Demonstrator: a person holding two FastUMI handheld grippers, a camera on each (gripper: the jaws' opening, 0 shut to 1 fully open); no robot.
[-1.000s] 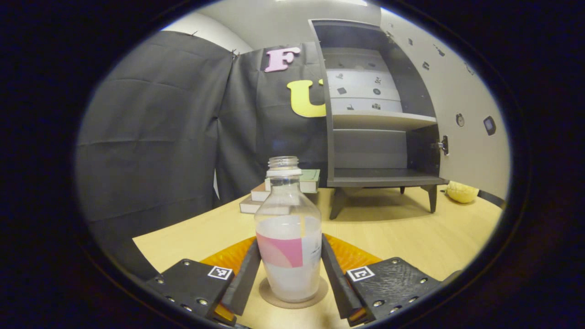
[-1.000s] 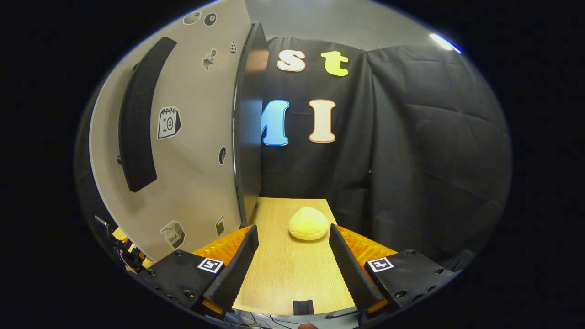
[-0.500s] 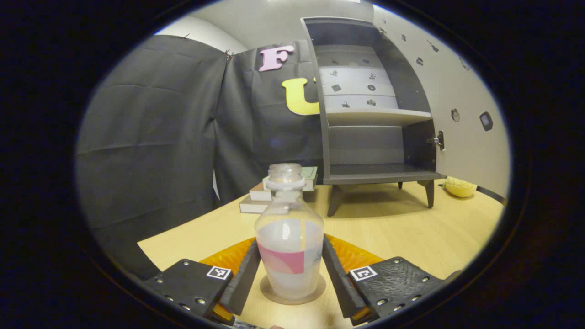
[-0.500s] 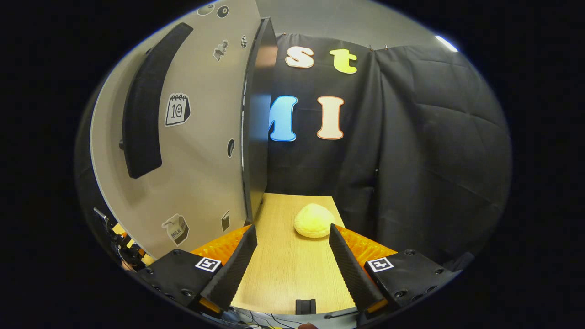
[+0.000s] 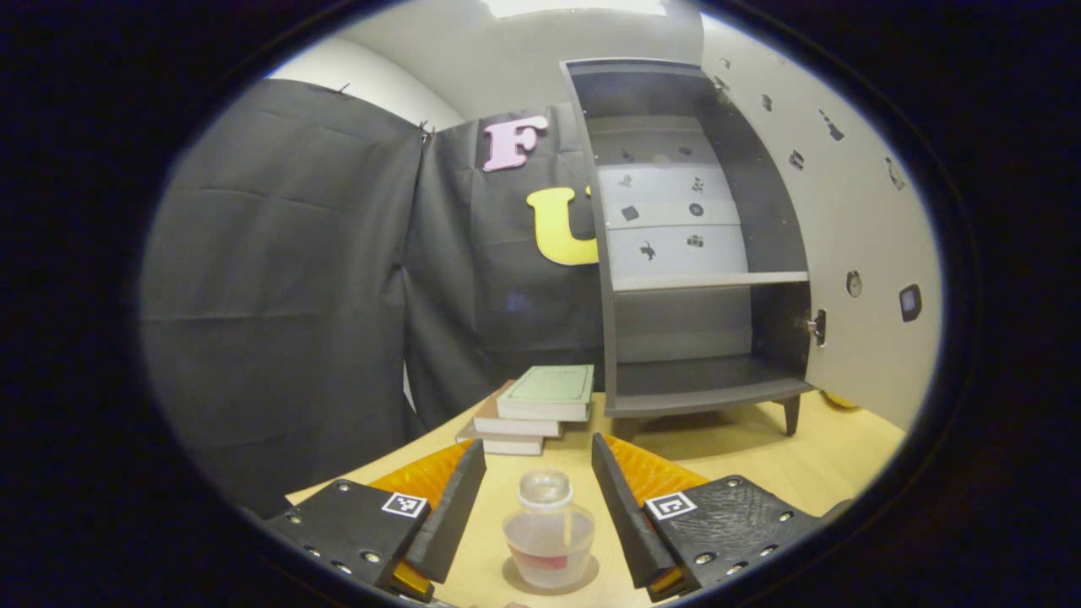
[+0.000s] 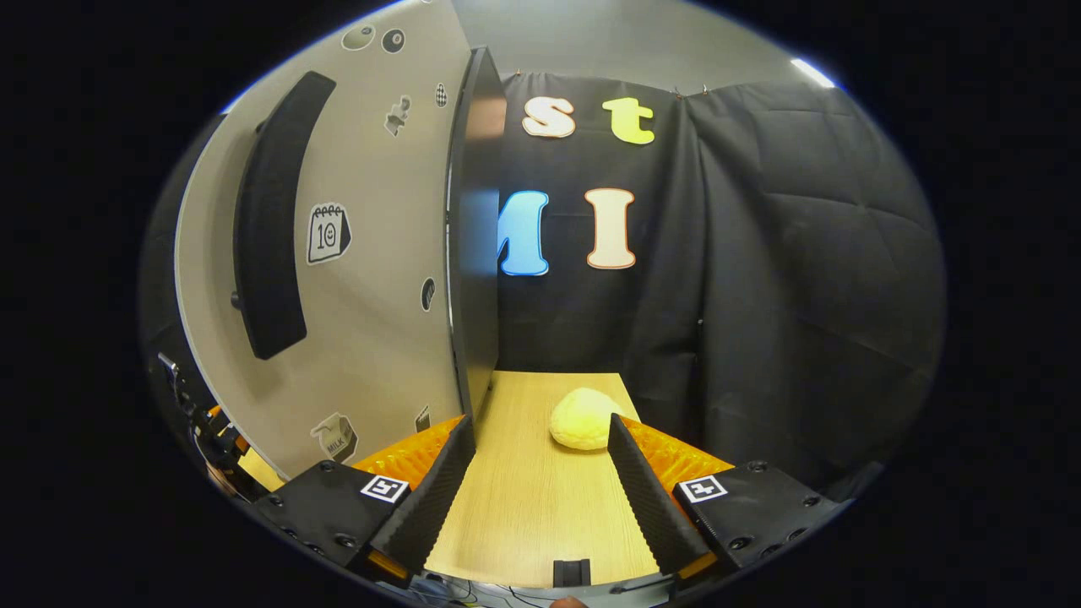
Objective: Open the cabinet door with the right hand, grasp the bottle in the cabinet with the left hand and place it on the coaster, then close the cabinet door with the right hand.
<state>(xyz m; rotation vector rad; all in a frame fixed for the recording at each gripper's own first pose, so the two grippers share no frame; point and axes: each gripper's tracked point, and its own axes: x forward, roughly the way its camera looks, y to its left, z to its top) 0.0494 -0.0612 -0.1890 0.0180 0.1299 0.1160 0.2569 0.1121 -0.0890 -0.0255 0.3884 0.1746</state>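
Standing on its coaster (image 5: pixel 551 583), bottle (image 5: pixel 549 540) sits between spread left gripper (image 5: pixel 535 498), books (image 5: pixel 534 407) beyond

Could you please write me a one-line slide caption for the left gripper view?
Open left gripper above the uncapped bottle on its coaster, with stacked books and the open cabinet beyond.

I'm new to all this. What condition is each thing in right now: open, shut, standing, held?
Cabinet door: swung wide open.
Cabinet: open, shelves bare.
Bottle: upright on the coaster, uncapped, not held.
Coaster: flat on the table, bottle on it.
Left tool: open, fingers either side of the bottle, apart from it.
Right tool: open, holding nothing.
Books: stacked, closed.
Yellow lump: resting on the table.
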